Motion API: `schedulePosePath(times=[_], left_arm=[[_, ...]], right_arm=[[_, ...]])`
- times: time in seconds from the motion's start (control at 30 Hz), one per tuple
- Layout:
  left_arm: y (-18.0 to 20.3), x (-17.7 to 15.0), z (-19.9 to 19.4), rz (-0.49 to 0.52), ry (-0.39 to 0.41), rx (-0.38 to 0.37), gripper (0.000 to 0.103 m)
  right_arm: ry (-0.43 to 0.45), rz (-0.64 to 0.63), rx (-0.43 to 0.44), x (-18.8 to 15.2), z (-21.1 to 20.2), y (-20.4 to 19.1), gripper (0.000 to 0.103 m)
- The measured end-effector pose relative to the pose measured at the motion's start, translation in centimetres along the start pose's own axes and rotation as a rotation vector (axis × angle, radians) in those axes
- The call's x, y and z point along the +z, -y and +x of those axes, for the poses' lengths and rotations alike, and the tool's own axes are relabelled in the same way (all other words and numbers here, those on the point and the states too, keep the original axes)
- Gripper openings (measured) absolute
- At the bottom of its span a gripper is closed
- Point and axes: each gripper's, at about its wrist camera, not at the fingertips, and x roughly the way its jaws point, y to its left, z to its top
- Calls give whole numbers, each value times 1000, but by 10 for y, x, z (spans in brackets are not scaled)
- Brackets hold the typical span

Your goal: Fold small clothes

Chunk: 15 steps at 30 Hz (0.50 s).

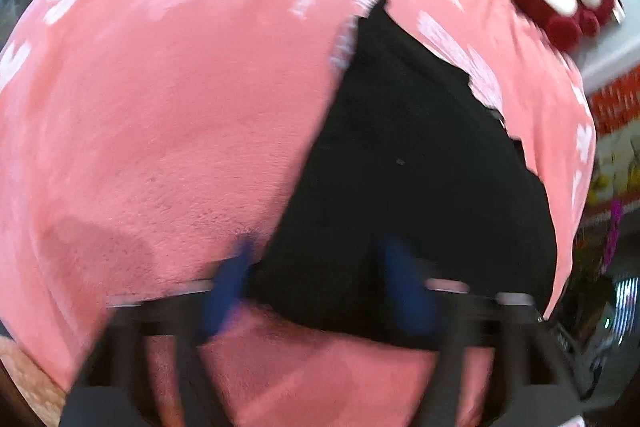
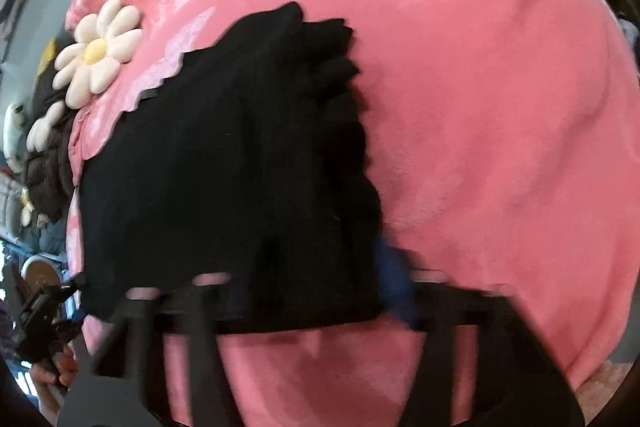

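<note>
A small black garment [image 1: 416, 163] lies on a pink fleece blanket [image 1: 160, 107]; it also shows in the right wrist view [image 2: 224, 167], with a rumpled, folded right edge. My left gripper [image 1: 320, 279] is open, its blue fingers [image 1: 232, 279] apart, one at the garment's near left edge, the other over the black cloth. My right gripper [image 2: 304, 287] is over the garment's near edge; one blue finger [image 2: 396, 283] shows at its right side, the other is hidden by the cloth. Both views are blurred.
The pink blanket [image 2: 500, 107] covers the whole surface. A white daisy cushion [image 2: 96, 51] lies at the far left in the right wrist view. A red and white plush [image 1: 568, 3] sits at the blanket's far right edge. The other hand-held gripper [image 2: 44, 311] shows at lower left.
</note>
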Motion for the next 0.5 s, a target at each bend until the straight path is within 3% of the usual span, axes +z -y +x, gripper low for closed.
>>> schedulePosePath(times=[0.03, 0.2, 0.27, 0.37, 0.43, 0.47, 0.5], left_arm=[[2, 1, 1, -6, -41, -44, 9], [11, -6, -48, 35, -23, -95, 9], [11, -14, -65, 45, -39, -105, 8], [6, -39, -70, 74, -103, -67, 9], [3, -57, -54, 108, -150, 18, 11], [3, -64, -48, 131, -156, 68, 13], [5, -71, -44, 154, -141, 138, 14]], right_arm=[[-5, 13, 22, 2, -5, 0, 7], [8, -61, 47, 3, -66, -9, 6], [-14, -90, 11, -11, -82, -7, 6], [-124, -87, -49, -37, -70, 9, 7], [-188, -74, -172, -53, -52, 23, 11], [-183, -60, -237, -55, -51, 26, 11], [-147, -49, -235, -53, -58, 25, 12]])
